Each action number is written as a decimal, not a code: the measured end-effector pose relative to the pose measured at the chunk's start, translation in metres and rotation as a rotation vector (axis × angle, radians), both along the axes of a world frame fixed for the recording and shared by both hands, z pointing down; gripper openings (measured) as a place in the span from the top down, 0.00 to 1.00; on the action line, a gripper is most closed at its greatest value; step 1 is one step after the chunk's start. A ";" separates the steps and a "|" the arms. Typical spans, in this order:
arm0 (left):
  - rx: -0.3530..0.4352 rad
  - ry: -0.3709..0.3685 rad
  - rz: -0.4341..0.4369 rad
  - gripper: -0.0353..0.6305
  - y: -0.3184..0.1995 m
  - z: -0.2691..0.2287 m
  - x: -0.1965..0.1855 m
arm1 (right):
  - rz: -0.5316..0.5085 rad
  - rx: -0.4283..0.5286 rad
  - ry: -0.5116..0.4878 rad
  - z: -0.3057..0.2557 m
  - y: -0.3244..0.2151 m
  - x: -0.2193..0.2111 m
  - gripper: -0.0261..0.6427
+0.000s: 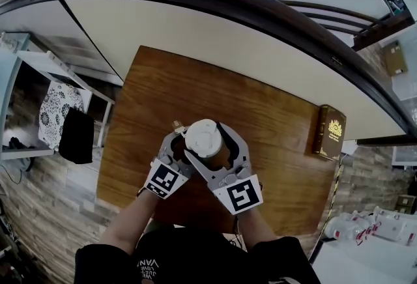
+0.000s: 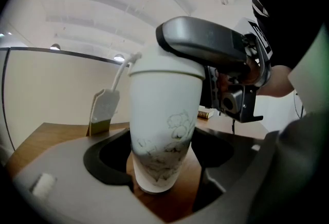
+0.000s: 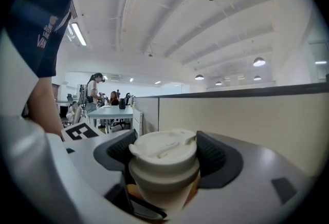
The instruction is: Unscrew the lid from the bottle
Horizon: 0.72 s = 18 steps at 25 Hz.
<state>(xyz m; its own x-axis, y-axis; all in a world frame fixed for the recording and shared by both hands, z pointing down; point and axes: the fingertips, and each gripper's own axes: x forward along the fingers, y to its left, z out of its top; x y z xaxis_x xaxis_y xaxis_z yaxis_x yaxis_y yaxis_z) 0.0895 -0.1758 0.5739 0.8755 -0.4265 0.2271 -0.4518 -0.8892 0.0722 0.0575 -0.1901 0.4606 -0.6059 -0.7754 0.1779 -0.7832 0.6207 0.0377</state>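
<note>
Lid (image 1: 203, 138), white and round, is showing from above in the head view, seated on the bottle (image 2: 163, 130), which is standing upright on the wooden table (image 1: 163, 81). The left gripper (image 1: 186, 149) is reaching the bottle from its left and the right gripper (image 1: 216, 149) from its right, while a book (image 1: 329, 131) is lying well to the bottle's right. In the left gripper view the left jaws are clasping the bottle's lower body, pads against both sides, with its base resting on the table. A paper tag (image 2: 103, 110) on a string is hanging just left of the bottle, and one right jaw is arching over the lid. In the right gripper view the jaws are standing at full spread either side of the lid, pads just beside its rim and not visibly squeezing. The lid is sitting level and is not yet off. The step is looking like a fresh bite between turns. Doing it well is meaning closing squarely on the rim, turning about the bottle's own axis, bracing the body against spinning, and staying clear of the tag string.
</note>
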 end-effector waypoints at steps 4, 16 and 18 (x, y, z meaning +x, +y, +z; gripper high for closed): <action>-0.009 -0.005 0.001 0.39 -0.001 0.001 0.000 | 0.028 -0.001 -0.076 -0.019 -0.002 0.009 0.44; -0.062 -0.044 0.011 0.39 0.000 0.006 -0.001 | 0.106 0.086 -0.246 -0.103 0.013 0.039 0.44; -0.079 -0.053 0.019 0.39 0.000 0.007 -0.001 | 0.120 0.109 -0.262 -0.118 0.018 0.044 0.44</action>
